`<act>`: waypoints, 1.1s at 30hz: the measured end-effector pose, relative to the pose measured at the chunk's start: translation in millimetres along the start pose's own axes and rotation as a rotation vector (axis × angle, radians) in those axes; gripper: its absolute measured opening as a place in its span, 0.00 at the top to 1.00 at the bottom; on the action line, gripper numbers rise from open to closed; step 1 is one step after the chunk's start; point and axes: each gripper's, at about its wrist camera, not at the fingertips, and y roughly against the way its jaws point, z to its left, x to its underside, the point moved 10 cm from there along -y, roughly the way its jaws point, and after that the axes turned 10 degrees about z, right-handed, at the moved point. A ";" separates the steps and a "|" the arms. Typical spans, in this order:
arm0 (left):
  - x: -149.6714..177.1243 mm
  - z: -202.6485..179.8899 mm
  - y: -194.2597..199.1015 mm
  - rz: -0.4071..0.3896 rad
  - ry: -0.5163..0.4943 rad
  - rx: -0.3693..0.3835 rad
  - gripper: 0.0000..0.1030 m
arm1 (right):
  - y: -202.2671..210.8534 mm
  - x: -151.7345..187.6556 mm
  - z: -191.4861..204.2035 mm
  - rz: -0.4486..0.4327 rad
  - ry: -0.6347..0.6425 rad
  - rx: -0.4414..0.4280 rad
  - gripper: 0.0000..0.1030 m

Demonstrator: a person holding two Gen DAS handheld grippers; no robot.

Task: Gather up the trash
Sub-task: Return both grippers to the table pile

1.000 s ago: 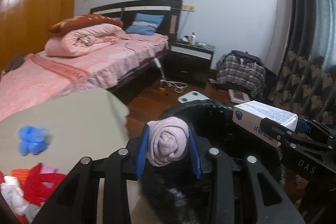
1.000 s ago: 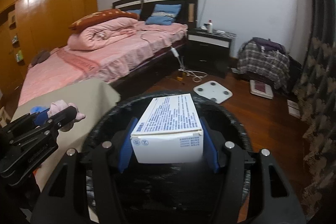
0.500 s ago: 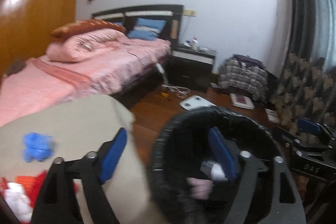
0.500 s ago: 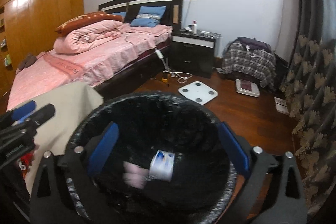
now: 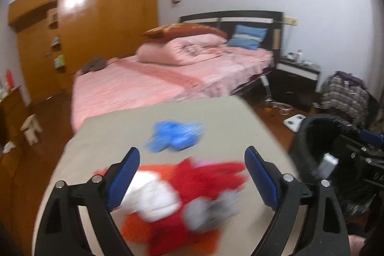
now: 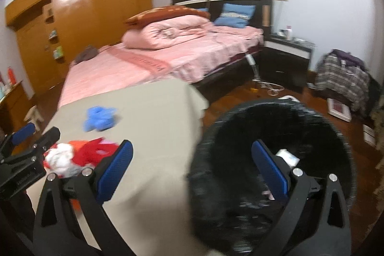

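Observation:
My left gripper (image 5: 190, 155) hovers over the beige table (image 5: 115, 136), its jaws opening with nothing between them. Below it lies a blurred pile of red, white, orange and grey trash (image 5: 182, 193). A blue crumpled piece (image 5: 175, 136) sits further back. My right gripper (image 6: 192, 145) is open and empty, straddling the table's edge (image 6: 156, 136) and the black-lined bin (image 6: 276, 112). A white box (image 6: 288, 156) lies inside the bin. The pile (image 6: 72, 155) and the blue piece (image 6: 100, 118) also show in the right wrist view.
A pink bed (image 5: 168, 78) stands behind the table, with a wooden wardrobe (image 5: 96, 28) at the left. A dark nightstand (image 5: 297, 78), a plaid bag (image 5: 343, 92) and a white scale (image 5: 294, 121) are on the wooden floor beyond the bin (image 5: 312, 133).
Both grippers opened; the pink roll and the white box dropped into the bin. Both hands then swung left, the left one over the pile on the table.

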 end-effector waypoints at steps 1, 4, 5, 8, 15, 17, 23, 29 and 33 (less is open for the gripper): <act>6.9 14.6 -0.2 0.013 0.014 -0.023 0.15 | -2.5 1.2 13.7 0.005 0.015 -0.015 0.06; 23.3 45.6 -0.4 0.033 0.045 -0.073 0.15 | -6.5 4.4 46.2 0.008 0.058 -0.049 0.06; 26.8 52.8 -0.6 0.036 0.054 -0.084 0.15 | -7.7 6.2 56.5 0.010 0.074 -0.060 0.06; 39.7 75.3 -2.2 0.048 0.078 -0.117 0.15 | -12.3 12.6 84.0 0.016 0.111 -0.095 0.06; 67.9 109.6 -5.3 0.080 0.105 -0.167 0.15 | -31.0 29.7 135.5 0.053 0.194 -0.158 0.07; 73.1 116.7 -6.5 0.089 0.110 -0.176 0.15 | -39.8 36.8 148.6 0.076 0.214 -0.162 0.07; 83.3 131.4 -7.9 0.102 0.128 -0.188 0.16 | -60.4 58.1 170.8 0.134 0.254 -0.171 0.22; 88.1 141.8 -12.6 0.113 0.141 -0.194 0.16 | -67.0 67.4 180.0 0.146 0.277 -0.183 0.27; 89.3 143.6 -13.6 0.114 0.143 -0.197 0.16 | -58.7 65.3 185.6 0.131 0.282 -0.192 0.28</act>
